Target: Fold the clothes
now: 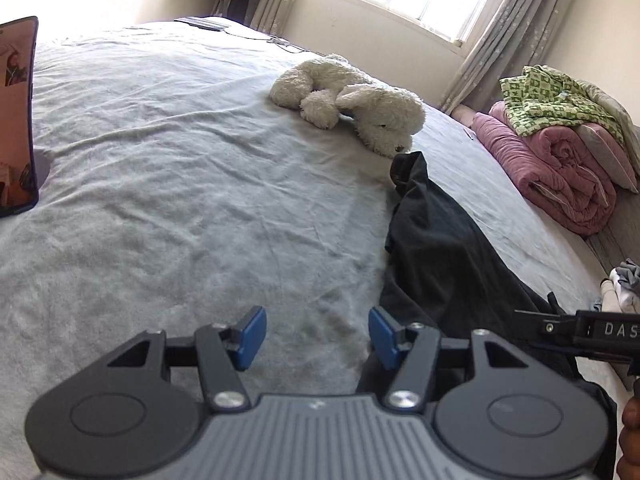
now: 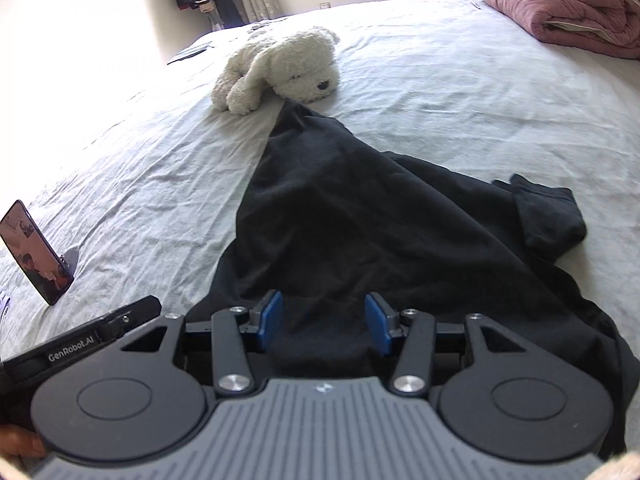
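A black garment lies spread and rumpled on the grey bed sheet, with one tip reaching a white plush dog. My right gripper hovers over the garment's near edge. It is open, and its blue pads stand apart and pinch no cloth. In the left wrist view the same garment runs along the right side. My left gripper is open over bare sheet just left of the garment's edge, with nothing between its pads.
A phone stands propped on the sheet at the left. A rolled pink quilt topped by a green patterned garment lies at the bed's far right. More cloth sits at the right edge. The window and curtains are behind the bed.
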### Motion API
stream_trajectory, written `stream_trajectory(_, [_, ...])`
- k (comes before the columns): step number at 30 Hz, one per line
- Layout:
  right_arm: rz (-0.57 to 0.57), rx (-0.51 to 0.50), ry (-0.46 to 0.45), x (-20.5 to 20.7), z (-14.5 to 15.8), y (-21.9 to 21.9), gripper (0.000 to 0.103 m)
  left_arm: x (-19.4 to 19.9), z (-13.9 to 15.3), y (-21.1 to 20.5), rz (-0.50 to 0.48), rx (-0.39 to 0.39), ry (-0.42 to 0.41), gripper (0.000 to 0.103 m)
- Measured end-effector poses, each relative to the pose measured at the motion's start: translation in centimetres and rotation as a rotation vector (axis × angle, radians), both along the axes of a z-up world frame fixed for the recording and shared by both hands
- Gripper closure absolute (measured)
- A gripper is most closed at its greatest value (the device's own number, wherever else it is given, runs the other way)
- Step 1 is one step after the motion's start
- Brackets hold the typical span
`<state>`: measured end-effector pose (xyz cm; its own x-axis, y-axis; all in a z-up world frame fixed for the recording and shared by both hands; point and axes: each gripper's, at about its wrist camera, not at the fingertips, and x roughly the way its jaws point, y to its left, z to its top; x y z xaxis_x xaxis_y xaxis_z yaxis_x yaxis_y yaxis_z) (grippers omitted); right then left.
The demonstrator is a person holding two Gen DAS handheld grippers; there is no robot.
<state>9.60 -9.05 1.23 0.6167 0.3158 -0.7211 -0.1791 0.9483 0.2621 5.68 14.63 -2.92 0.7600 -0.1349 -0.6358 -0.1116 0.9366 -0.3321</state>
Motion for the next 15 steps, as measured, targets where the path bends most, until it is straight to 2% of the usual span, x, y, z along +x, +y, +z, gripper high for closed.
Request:
stream_trajectory(3, [0.052, 0.026, -0.025, 1.4, -0.4, 2.0, 0.052, 0.1, -0.6, -0.1, 0.058, 0.027, 0.016, 0.034])
stream_trajectory(7, [0.12, 0.06, -0.078, 3.4, -0.5, 4.4, 0.052, 0.3, -0.9, -0.2, 0.108, 0.035, 0.004, 0.026])
stream_trajectory(10, [0.145, 0.083, -0.101, 4.9, -0.3, 5.6, 0.052, 0.5, -0.9, 0.2, 0.155, 0.037, -0.009, 0.022])
stream_trajectory(15, [0.182, 0.117, -0.141, 7.1, 0.2, 7.7, 0.052, 1.2, -1.0, 2.0, 0.251, 0.017, -0.002, 0.022])
